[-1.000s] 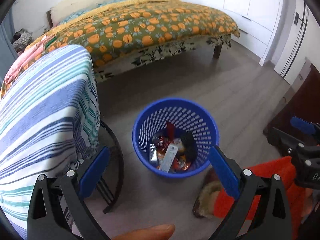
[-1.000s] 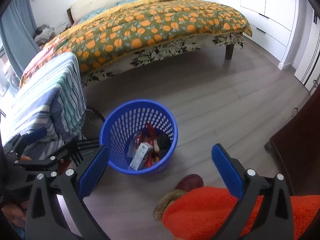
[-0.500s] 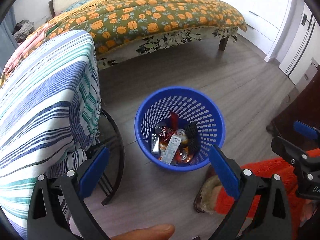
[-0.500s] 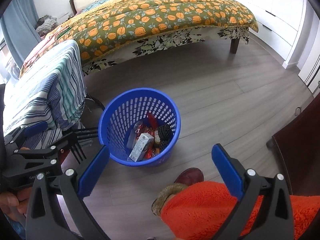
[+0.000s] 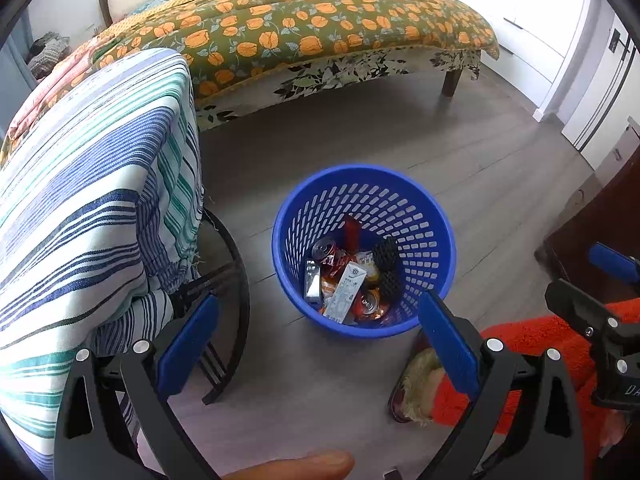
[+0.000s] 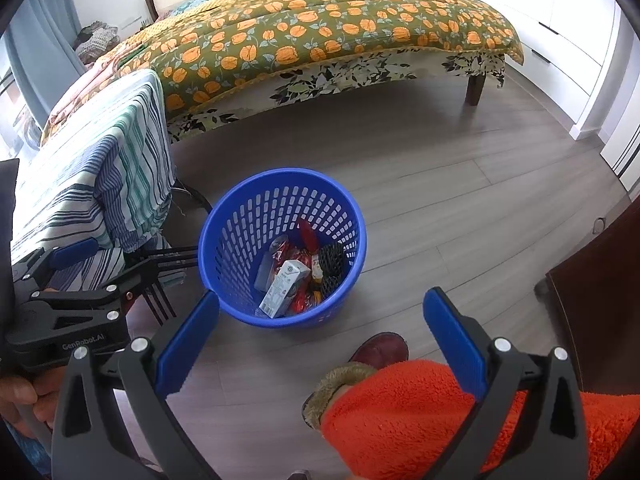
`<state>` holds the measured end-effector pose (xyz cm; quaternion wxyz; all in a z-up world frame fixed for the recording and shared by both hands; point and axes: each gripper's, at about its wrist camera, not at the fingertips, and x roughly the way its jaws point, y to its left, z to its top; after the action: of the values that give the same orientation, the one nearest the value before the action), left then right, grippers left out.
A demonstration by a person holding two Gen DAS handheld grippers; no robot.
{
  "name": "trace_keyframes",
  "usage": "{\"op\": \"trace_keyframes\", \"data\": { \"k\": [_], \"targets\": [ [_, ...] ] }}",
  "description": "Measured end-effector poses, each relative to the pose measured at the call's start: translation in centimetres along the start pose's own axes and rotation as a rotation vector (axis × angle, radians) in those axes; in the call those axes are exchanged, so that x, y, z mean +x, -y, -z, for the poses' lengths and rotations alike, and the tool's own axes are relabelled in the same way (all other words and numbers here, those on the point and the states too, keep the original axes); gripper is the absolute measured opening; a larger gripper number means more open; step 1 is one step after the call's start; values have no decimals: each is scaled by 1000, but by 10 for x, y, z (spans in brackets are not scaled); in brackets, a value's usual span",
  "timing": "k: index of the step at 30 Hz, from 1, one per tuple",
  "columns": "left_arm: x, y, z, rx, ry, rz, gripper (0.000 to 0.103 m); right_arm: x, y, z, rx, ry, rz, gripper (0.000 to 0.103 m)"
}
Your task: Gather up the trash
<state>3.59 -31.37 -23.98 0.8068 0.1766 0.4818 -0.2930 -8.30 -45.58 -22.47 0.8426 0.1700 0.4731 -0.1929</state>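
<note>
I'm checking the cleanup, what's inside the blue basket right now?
The blue basket holds a white carton, drink cans, red wrappers and a black mesh piece. Anything beneath that pile is covered.

A perforated glossy plastic basket (image 5: 436, 216) is sitting on smooth, matt wood-look flooring (image 6: 460, 184). Inside, a printed paper carton (image 6: 285, 288) is lying at six o'clock beside shiny metal cans (image 5: 325, 246). Fuzzy orange fleece (image 6: 404, 412) is showing nearby; woven striped cloth (image 5: 92, 184) is draping at nine o'clock.
</note>
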Motion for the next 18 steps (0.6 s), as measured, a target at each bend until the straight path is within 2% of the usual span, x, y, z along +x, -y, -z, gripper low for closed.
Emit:
{"op": "trace_keyframes", "data": {
  "k": [18],
  "targets": [
    [2,-4,1,-5,-5,-12,98,2,-3,2,-3,-6,-3,98]
  ]
}}
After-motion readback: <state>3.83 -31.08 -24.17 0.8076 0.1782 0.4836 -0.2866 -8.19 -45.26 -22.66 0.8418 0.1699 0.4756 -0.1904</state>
